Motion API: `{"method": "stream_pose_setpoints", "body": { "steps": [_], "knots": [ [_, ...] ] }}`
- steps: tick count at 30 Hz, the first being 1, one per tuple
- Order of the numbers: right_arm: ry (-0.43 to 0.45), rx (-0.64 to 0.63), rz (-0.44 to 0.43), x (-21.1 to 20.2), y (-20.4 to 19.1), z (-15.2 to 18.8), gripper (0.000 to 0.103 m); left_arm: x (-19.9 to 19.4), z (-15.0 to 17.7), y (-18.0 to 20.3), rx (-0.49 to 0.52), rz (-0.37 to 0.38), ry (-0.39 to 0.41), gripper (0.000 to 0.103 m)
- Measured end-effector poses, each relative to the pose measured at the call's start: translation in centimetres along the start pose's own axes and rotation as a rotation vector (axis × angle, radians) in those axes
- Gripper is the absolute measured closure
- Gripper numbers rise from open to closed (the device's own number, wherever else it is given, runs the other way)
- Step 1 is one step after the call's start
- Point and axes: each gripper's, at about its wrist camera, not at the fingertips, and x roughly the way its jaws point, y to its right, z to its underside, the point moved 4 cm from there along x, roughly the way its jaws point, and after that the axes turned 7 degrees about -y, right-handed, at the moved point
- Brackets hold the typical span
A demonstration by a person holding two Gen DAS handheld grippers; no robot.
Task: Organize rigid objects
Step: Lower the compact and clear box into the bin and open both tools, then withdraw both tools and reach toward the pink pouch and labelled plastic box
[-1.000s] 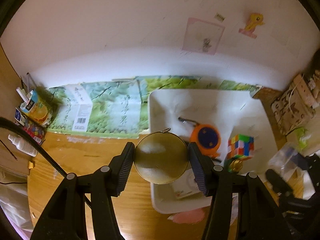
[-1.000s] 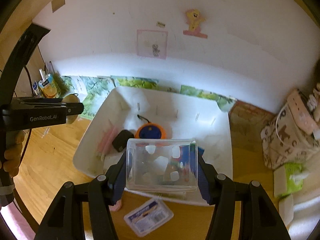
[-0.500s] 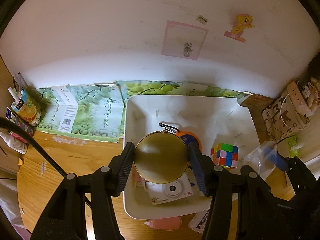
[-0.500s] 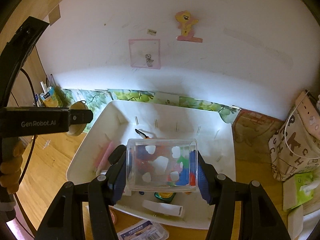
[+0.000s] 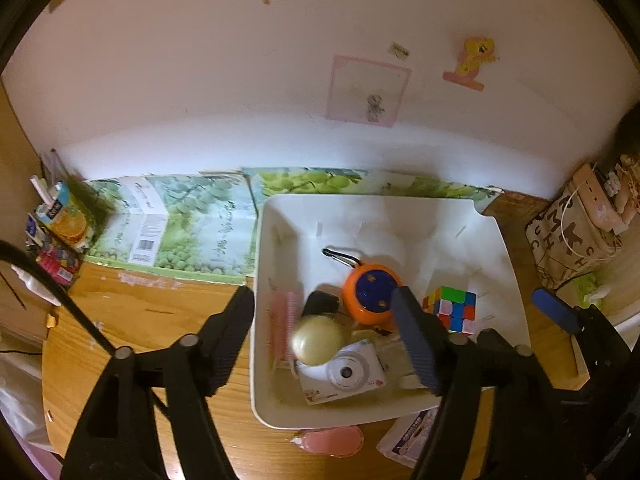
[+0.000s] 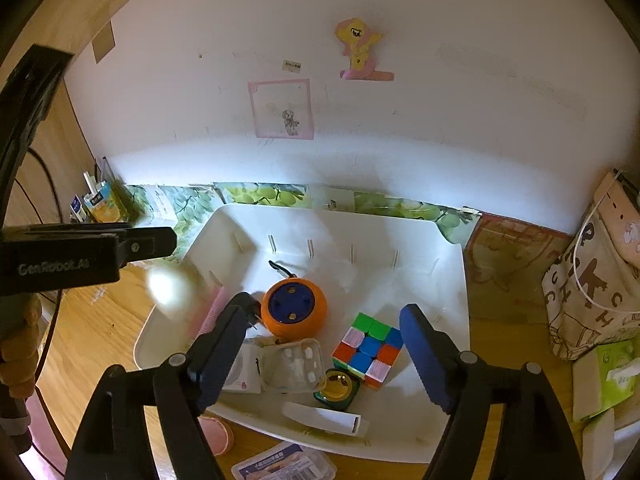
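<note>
A white bin (image 5: 508, 248) (image 6: 456, 280) holds an orange round gadget (image 5: 370, 294) (image 6: 294, 310), a colour cube (image 5: 452, 308) (image 6: 370, 350), a white toy camera (image 5: 346, 372), a pink comb (image 5: 282, 326) and a dark block. My left gripper (image 5: 324, 332) is open above the bin; the gold round tin (image 5: 317, 340) is below it, blurred, inside the bin. In the right wrist view it is a bright blur (image 6: 166, 286). My right gripper (image 6: 324, 354) is open; the clear plastic box (image 6: 292, 366) lies in the bin under it.
Green grape-print cartons (image 5: 180, 224) lie against the wall left of the bin. A juice box (image 5: 64, 216) and small items stand at far left. A patterned bag (image 5: 576, 232) and tissue packs (image 6: 608, 376) are at right. A pink oval (image 5: 332, 440) and packet (image 6: 284, 464) lie before the bin.
Both grippers have opened. The gold tin has left the left gripper and dropped into the bin. The clear box has left the right gripper and lies in the bin.
</note>
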Motion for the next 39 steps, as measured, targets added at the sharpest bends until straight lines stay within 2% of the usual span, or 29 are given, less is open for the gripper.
{"method": "stream_pose_setpoints", "body": {
  "steps": [10, 18, 26, 39],
  "knots": [
    [0.009, 0.070, 0.010, -1.7, 0.3, 0.6, 0.022, -2.7, 1.6, -1.6, -0.021, 0.027, 0.044, 0.025],
    [0.032, 0.144, 0.066, -4.2, 0.1, 2.2, 0.022, -4.7, 3.8, -3.1, 0.004, 0.060, 0.070, 0.025],
    [0.046, 0.241, 0.107, -6.4, -1.5, 4.7, 0.022, -5.9, 6.1, -5.2, 0.022, 0.103, 0.055, 0.025],
    [0.017, 0.419, 0.107, -7.5, -4.6, 8.5, 0.022, -6.6, 9.7, -7.6, 0.140, 0.105, 0.051, 0.025]
  ]
}}
